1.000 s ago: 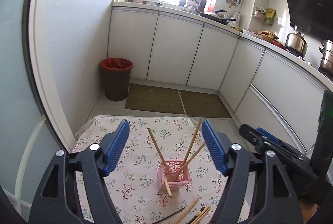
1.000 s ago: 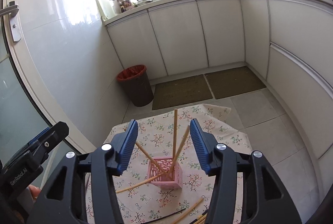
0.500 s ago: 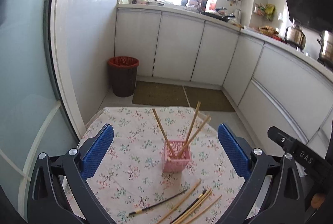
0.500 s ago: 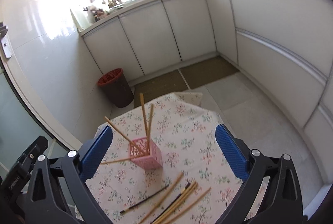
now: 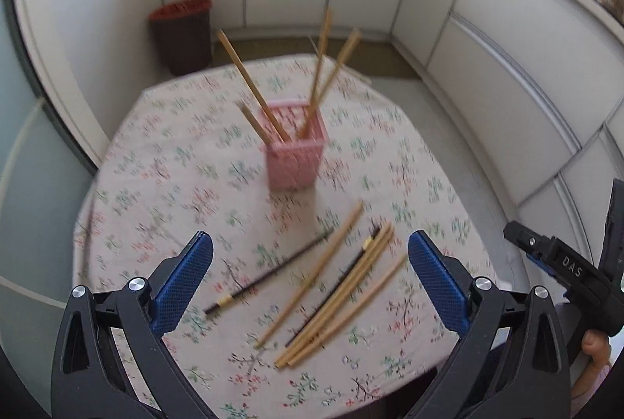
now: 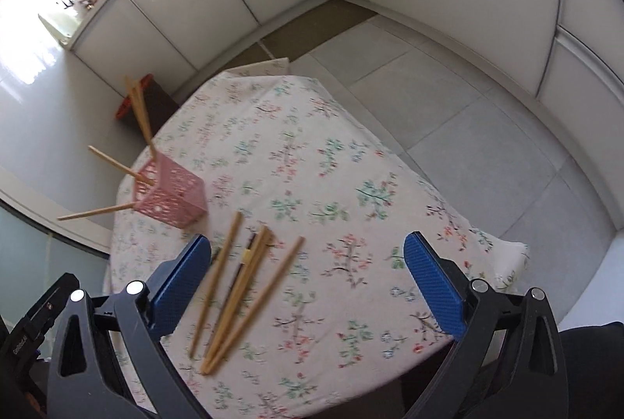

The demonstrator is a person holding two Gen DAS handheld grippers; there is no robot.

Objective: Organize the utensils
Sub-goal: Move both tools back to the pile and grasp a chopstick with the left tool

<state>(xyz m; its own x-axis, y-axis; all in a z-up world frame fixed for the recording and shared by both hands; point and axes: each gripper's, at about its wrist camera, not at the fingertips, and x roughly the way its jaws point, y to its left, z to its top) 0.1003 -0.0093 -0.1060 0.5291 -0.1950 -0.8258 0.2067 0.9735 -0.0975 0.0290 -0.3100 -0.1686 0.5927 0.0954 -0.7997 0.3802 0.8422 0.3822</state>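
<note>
White kitchen cabinets (image 5: 487, 41) ring a floral-clothed worktop (image 5: 163, 185). Both the left gripper (image 5: 310, 276) and right gripper (image 6: 308, 271) gape empty above loose chopsticks (image 5: 343, 286); ahead stands a pink basket (image 5: 294, 154) holding more.

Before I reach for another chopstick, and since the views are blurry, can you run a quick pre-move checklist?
1. Left gripper open and empty: ok.
2. Right gripper open and empty: ok.
3. Loose chopsticks lying flat on the floral tablecloth, reachable: ok.
4. Pink basket upright, with room left: ok.
5. Chopsticks already in the basket lean outward; clear approach from above: cannot tell.
6. Dark chopstick apart from the bundle: ok.
</note>
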